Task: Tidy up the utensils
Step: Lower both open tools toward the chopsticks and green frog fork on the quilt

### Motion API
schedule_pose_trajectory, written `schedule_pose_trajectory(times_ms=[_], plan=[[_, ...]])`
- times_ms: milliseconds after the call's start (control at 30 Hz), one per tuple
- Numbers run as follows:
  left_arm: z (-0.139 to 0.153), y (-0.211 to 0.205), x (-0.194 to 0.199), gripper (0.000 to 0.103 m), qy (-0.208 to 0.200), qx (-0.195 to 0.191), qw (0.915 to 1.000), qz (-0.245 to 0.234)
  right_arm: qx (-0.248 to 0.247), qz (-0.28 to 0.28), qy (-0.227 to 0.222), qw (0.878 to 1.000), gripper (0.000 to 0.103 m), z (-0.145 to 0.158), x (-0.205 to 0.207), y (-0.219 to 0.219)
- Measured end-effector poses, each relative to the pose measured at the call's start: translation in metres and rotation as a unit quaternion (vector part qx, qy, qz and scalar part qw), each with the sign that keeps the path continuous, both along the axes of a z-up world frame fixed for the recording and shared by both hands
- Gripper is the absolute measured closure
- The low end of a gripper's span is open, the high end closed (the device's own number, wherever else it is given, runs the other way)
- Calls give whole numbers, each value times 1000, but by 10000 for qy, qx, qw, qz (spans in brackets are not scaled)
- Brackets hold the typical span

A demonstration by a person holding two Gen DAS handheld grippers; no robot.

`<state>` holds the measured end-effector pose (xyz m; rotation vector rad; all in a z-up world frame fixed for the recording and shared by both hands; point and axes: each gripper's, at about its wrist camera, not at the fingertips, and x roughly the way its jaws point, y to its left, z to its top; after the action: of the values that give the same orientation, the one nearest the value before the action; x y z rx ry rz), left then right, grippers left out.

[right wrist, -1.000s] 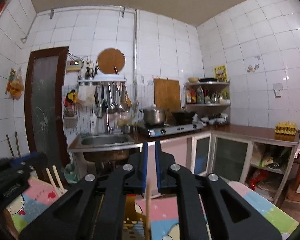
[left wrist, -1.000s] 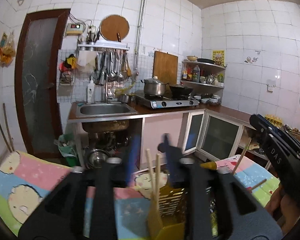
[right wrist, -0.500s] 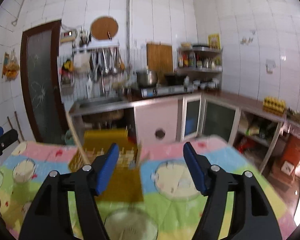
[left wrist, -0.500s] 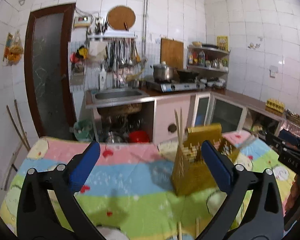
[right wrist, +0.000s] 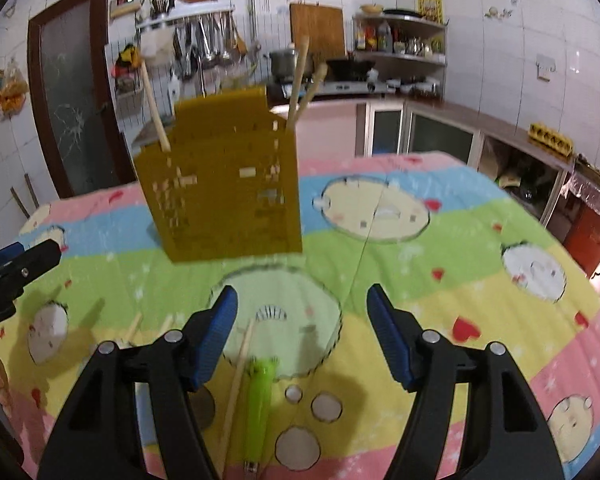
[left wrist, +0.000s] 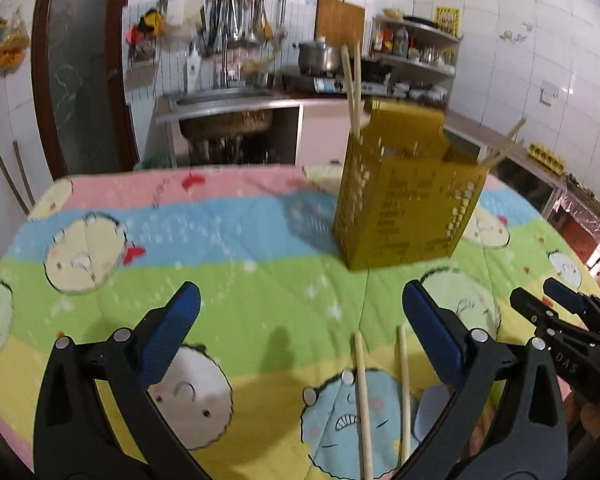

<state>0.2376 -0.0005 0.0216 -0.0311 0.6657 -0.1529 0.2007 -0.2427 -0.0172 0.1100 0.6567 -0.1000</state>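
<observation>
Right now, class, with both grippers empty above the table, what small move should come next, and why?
Probably lower the open left gripper onto the two loose chopsticks lying just ahead of its fingers. The yellow utensil holder already has chopsticks standing in it, so these likely belong there too.

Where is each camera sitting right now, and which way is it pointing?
Left wrist: on the left gripper, looking forward and down over the quilted table cover at two loose chopsticks; its open blue-padded fingers show, with the right gripper at the right edge.
Right wrist: on the right gripper, looking over a green utensil and one chopstick; its open fingers show, with the left gripper at the left edge.
Shared: the yellow utensil holder and the kitchen counter behind.
</observation>
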Motion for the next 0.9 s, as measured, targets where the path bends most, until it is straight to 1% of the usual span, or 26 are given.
schedule_pose_trajectory(times_ms=[67, 200, 333, 500, 633, 733, 833, 867, 900], plan=[[-13, -1, 3, 5, 163, 5, 9999, -6, 34, -16, 130, 9999, 37, -10, 0, 1], [-33, -3, 5, 5, 411, 51, 9991, -37, -20, -2, 317, 9995, 37, -20, 0, 2], [-48, -8, 8, 5, 586, 244, 9980, -67, -8, 8, 534, 9986, 37, -31, -1, 3], [-61, -14, 8, 5, 811, 323, 9961, -128, 11, 9, 734, 9973, 37, -40, -3, 4], [-65, -21, 6, 5, 854, 489, 9950, -177, -56, -12, 821, 9966, 37, -40, -4, 7], [-67, -23, 6, 5, 910, 501, 9943, -221, -63, 37, 967, 9953, 38, -45, -4, 11], [-71, -26, 6, 6, 1043, 501, 9929, -274, -95, 39, 1026, 9947, 43, -47, -4, 13], [-73, -28, 7, 7, 1079, 534, 9923, -292, -82, 49, 1031, 9946, 45, -46, -4, 14], [-74, -29, 7, 11, 1100, 551, 9919, -309, -59, 65, 1040, 9945, 47, -46, -4, 14]])
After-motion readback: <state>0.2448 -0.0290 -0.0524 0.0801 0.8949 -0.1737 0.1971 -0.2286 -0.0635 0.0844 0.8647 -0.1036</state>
